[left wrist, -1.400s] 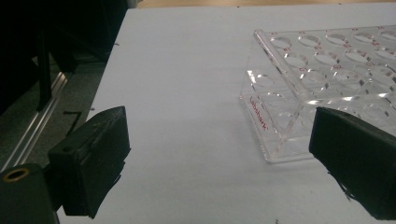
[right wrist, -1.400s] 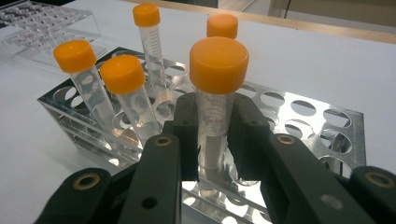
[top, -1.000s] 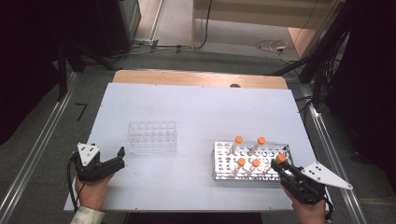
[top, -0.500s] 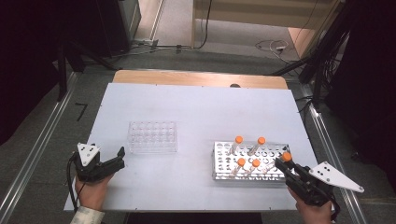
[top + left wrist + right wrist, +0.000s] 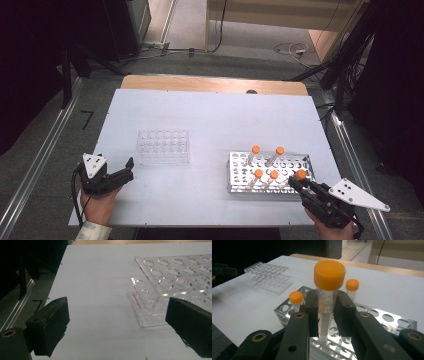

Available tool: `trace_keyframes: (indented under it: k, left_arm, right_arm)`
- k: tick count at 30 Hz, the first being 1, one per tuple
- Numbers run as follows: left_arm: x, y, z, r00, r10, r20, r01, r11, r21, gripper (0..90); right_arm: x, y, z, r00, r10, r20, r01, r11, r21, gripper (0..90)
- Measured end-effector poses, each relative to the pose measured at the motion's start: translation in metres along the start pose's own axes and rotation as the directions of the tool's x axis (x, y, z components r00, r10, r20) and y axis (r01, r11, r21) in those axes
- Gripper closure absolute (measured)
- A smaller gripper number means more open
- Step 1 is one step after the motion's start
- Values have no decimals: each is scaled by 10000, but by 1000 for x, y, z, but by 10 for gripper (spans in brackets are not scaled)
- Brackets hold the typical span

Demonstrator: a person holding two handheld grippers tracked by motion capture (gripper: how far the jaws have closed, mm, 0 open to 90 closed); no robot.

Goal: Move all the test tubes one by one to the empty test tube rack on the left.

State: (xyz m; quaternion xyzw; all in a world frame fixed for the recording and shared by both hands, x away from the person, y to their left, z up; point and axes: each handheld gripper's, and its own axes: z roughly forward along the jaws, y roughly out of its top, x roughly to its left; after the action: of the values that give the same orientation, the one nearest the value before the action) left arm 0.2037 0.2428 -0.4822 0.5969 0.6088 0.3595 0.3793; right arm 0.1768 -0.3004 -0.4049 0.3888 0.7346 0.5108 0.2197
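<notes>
The white table point(image 5: 210, 115) stands over grey floor point(image 5: 45, 150) — the right gripper point(image 5: 299, 184) clamps an orange-capped tube point(image 5: 329, 290) in the metal rack point(image 5: 305, 162); the left gripper point(image 5: 125, 172) is apart, near the clear rack point(image 5: 163, 146).

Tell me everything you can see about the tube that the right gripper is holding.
The tube is a clear, slim plastic cylinder with an orange screw cap and faint printed markings on its wall. It stands upright, its lower end in a hole of the metal rack at the rack's near right corner. The right gripper is shut on it, one black pad pressing each side just below the cap. Whether it holds any liquid cannot be told.
</notes>
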Motion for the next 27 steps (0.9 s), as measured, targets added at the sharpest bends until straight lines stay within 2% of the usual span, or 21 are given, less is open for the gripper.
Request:
trace_keyframes:
  k: [1,13,16,21,27]
  left_arm:
    - [0,0,0,10000,2,-2,-2,10000,2,50]
    - [-1,0,1,10000,28,-27,-28,10000,-10,50]
    - [-1,0,1,10000,29,-23,-29,10000,-8,50]
    - [-2,0,1,10000,25,-2,-25,10000,-12,50]
    - [-3,0,1,10000,72,44,-71,10000,-37,57]
  right_arm:
    - [3,0,2,9998,-81,-172,82,10000,43,726]
    - [20,6,20,9953,-419,-871,443,9987,253,726]
    - [25,9,27,9910,-433,-1263,471,9985,271,726]
    - [30,12,34,9881,-512,-1451,567,9978,337,726]
    - [45,17,48,9797,-829,-1827,927,9946,456,726]
